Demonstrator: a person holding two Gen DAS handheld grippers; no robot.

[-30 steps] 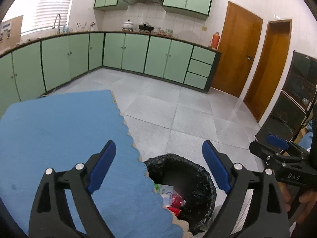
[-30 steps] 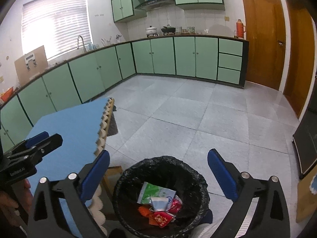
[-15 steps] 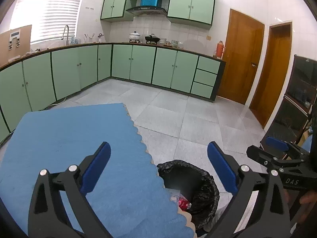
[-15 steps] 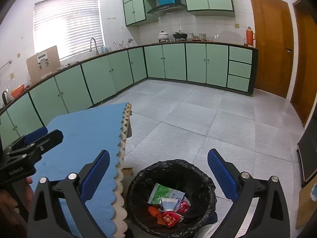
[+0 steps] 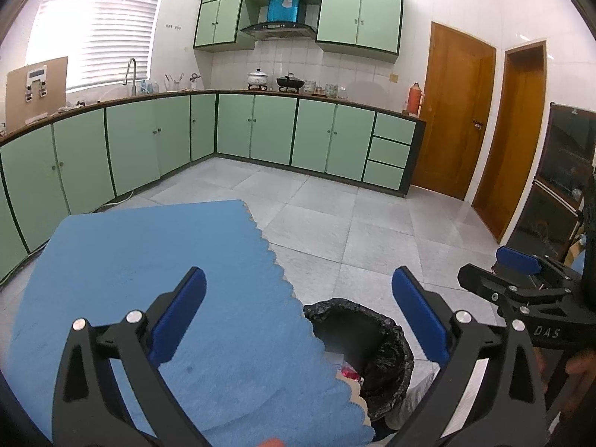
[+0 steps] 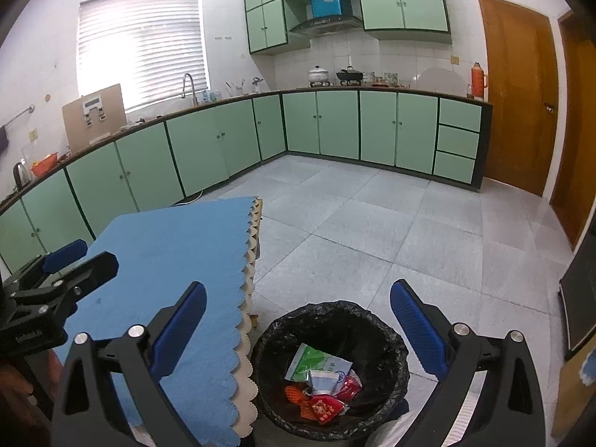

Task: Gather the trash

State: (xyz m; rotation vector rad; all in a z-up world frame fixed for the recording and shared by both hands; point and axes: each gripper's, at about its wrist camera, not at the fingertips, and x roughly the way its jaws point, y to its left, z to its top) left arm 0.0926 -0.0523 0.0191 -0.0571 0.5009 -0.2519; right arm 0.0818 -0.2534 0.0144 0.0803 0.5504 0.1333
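Observation:
A bin lined with a black bag (image 6: 331,320) stands on the floor beside the table with the blue cloth (image 6: 167,260). Inside lie a green-and-white wrapper (image 6: 316,361), a silver pouch and red packets (image 6: 324,406). My right gripper (image 6: 296,320) hangs above the bin, open, nothing between its blue pads. My left gripper (image 5: 298,305) is over the table's edge, open wide and empty; the bin (image 5: 372,339) shows partly behind the cloth's scalloped hem. Each gripper appears at the edge of the other's view.
Green base cabinets (image 5: 260,130) run along two walls under a counter with a sink, pots and a red flask (image 5: 413,98). Two brown doors (image 5: 458,111) are at the right. A dark glass cabinet (image 5: 558,186) stands far right. Grey floor tiles (image 6: 409,223) spread beyond the bin.
Both grippers have risen and drawn back, so the bin sits lower and smaller in each view. The left jaws have spread a little wider. The trash in the bin is unchanged.

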